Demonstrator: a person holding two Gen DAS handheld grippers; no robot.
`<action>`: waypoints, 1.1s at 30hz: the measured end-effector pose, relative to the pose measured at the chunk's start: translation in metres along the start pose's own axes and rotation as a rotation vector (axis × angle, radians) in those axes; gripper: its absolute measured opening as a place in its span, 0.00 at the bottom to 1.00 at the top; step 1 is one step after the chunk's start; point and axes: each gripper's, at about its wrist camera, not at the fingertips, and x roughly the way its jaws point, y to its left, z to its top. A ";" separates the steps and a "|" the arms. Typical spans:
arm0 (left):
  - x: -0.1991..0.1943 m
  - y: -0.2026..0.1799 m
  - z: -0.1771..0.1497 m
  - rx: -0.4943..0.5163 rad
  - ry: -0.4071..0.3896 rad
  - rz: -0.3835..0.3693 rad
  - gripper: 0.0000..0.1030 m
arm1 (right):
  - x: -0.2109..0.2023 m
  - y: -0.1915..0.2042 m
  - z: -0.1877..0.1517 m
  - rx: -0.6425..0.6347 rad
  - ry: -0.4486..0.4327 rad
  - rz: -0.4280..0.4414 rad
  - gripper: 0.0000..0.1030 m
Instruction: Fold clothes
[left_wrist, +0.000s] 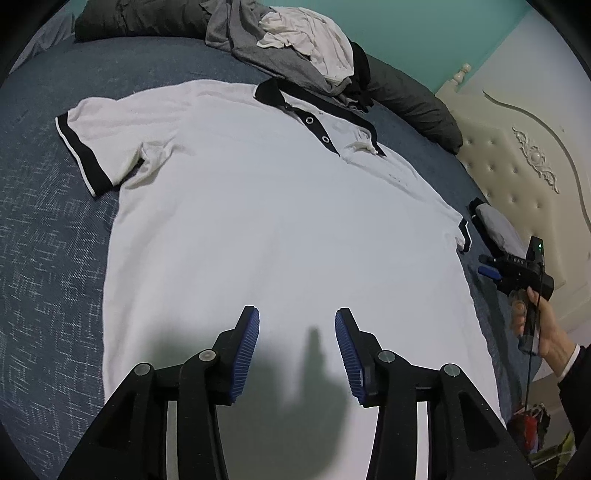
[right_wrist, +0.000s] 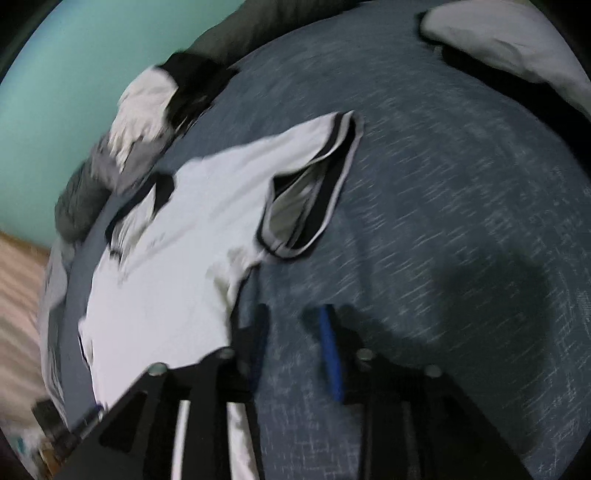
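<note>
A white polo shirt (left_wrist: 258, 221) with a black collar (left_wrist: 273, 94) and black sleeve cuffs lies spread flat, front up, on the bed. My left gripper (left_wrist: 296, 314) hovers over the shirt's lower body, open, with nothing between its blue pads. In the blurred right wrist view, the right gripper (right_wrist: 293, 314) is open over the bare bedspread, just beside the shirt's (right_wrist: 177, 258) side edge and below the black-cuffed sleeve (right_wrist: 317, 184). The left wrist view shows a hand holding the right gripper (left_wrist: 485, 266) off the shirt's right edge.
A blue patterned bedspread (left_wrist: 44, 221) lies under the shirt. A pile of grey, white and black clothes (left_wrist: 295, 44) sits beyond the collar on dark pillows (left_wrist: 413, 103). A small folded garment (left_wrist: 495, 225) lies near the cream headboard (left_wrist: 517, 166) at right.
</note>
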 end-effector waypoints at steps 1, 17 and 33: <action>-0.001 0.000 0.001 -0.002 -0.004 0.001 0.46 | -0.001 -0.003 0.005 0.020 -0.013 0.001 0.42; 0.001 0.007 0.016 -0.001 -0.029 0.017 0.49 | 0.029 -0.014 0.077 0.170 -0.122 0.011 0.73; 0.000 0.028 0.024 -0.054 -0.046 0.061 0.65 | 0.055 -0.010 0.101 0.070 -0.137 -0.078 0.20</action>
